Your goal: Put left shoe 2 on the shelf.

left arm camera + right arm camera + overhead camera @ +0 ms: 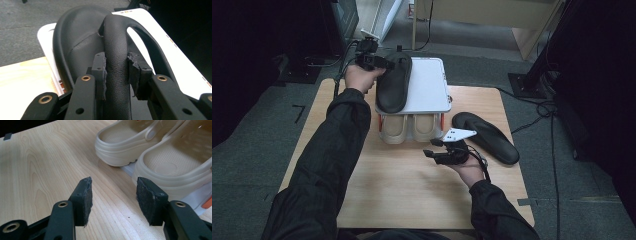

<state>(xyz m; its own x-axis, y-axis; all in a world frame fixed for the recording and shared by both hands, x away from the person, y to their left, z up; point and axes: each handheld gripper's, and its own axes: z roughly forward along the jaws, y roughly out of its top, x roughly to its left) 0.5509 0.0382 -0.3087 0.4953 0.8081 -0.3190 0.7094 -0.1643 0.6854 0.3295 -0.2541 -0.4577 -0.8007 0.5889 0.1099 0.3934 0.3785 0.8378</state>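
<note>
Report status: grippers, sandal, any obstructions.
Left gripper shut on black sandal strap, atop white rack. Right gripper open, empty. Second sandal on table.

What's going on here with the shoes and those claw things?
A person at a wooden table holds a gripper in each hand. The left gripper is shut on the strap of a black flip-flop, which lies on the top of a white rack. Two beige clogs sit on the rack's lower shelf. The second flip-flop lies on the table to the right. The right gripper is open with nothing in it, near the clogs.
</note>
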